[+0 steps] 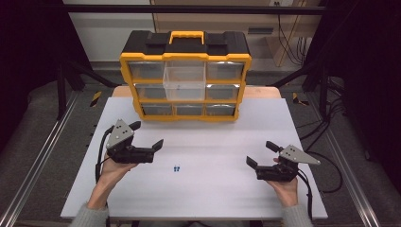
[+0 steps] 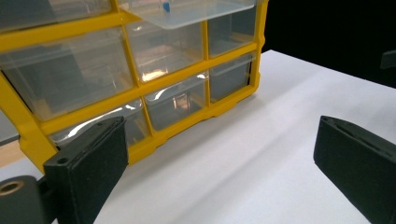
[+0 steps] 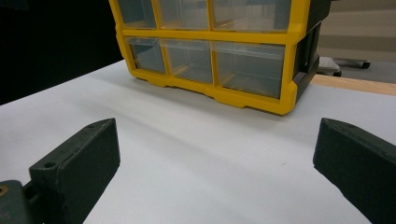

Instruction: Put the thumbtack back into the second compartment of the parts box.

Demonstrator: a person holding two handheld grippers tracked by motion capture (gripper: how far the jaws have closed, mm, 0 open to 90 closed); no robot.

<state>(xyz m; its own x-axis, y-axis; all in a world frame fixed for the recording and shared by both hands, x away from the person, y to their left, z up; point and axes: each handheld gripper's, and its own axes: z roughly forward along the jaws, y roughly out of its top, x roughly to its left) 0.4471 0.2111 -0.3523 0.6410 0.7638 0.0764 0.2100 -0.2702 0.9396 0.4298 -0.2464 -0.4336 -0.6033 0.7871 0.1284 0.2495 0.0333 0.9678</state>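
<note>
small blue parts (image 1: 176,168) lie on white table (image 1: 213,189) between both grippers' wide-open, empty jaws, dark room around

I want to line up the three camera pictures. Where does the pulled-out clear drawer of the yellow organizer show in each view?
High view: the pulled-out clear drawer sticks out of the organizer's middle column, top centre.
Left gripper view: its floor and front edge sit at the top edge, holding a small blue piece.
Right gripper view: I cannot pick it out.
Shared landmark: the organizer's yellow frame.
</note>
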